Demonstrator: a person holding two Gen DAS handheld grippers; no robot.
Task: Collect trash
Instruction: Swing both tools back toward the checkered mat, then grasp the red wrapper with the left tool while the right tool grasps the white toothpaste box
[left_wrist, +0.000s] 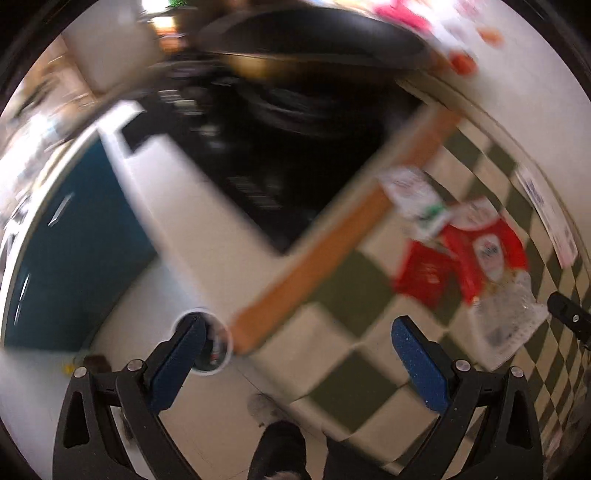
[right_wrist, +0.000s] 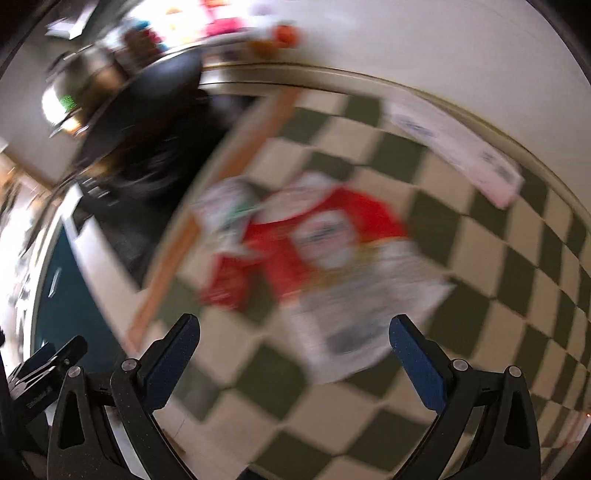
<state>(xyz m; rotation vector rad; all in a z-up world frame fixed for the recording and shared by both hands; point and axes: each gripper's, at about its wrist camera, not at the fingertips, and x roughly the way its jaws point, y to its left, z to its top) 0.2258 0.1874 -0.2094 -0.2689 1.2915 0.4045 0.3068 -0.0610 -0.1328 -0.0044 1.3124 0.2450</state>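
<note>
**Both grippers open above the checked cloth, wrappers ahead**

The right gripper (right_wrist: 294, 332) has its jaws spread wide with nothing between them. Directly ahead of the gap lies a white plastic wrapper (right_wrist: 365, 314), and just beyond it a red wrapper (right_wrist: 314, 236) and a pale wrapper with green print (right_wrist: 231, 206), the three overlapping in one heap on the checked cloth (right_wrist: 498, 266). Bare cloth lies to the right of the heap and below the jaws. A long white packet (right_wrist: 454, 147) sits far ahead to the right, near the cloth's far edge.

The left gripper (left_wrist: 298, 336) is also spread wide and holds nothing. Just ahead of its gap runs a wooden strip (left_wrist: 332, 240) slanting away to the right, the edge between the cloth and a black cooktop (left_wrist: 258, 158). A round white-rimmed thing (left_wrist: 218, 343) sits beside the left finger; blur hides what it is. The wrapper heap lies ahead and right of this gripper's right finger. Both views are smeared.
</note>
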